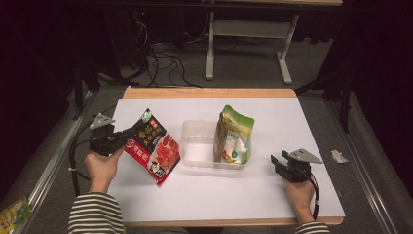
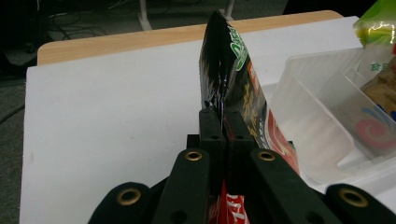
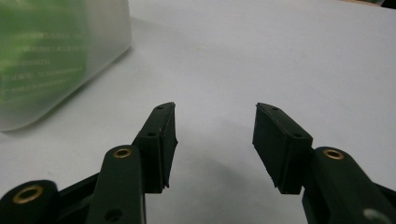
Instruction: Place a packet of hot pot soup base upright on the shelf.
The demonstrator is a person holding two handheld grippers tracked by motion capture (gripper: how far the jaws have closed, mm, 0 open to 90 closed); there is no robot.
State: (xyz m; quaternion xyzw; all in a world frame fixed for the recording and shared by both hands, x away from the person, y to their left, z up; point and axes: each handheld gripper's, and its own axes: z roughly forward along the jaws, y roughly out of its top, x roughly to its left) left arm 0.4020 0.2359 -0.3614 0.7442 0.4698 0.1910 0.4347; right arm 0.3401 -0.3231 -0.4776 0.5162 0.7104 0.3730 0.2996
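Left gripper (image 2: 223, 122): nearest the high camera with its hand, off the desk's left edge; jaws clamped on the edge of the red-and-black pouch, which hangs clear of the surface.
Desk (image 1: 272, 195): white sheet over a wooden top.
Clear tray (image 1: 197, 146): mid-desk, just right of the held pouch.
Red-and-black pouch (image 1: 152, 145): tilted, its low corner near the tray's left wall.
Green pouch (image 1: 234, 134): upright in the tray's right end.
Right gripper (image 1: 274, 159): rests near the desk's right edge, jaws apart and holding nothing.
Step in hand: likely carrying the pouch into the tray's free left half. Raise the low corner above the wall first, keep the pinch firm, lower beside the green pouch.
Writing: Chinese characters on both pouches, too small to read.
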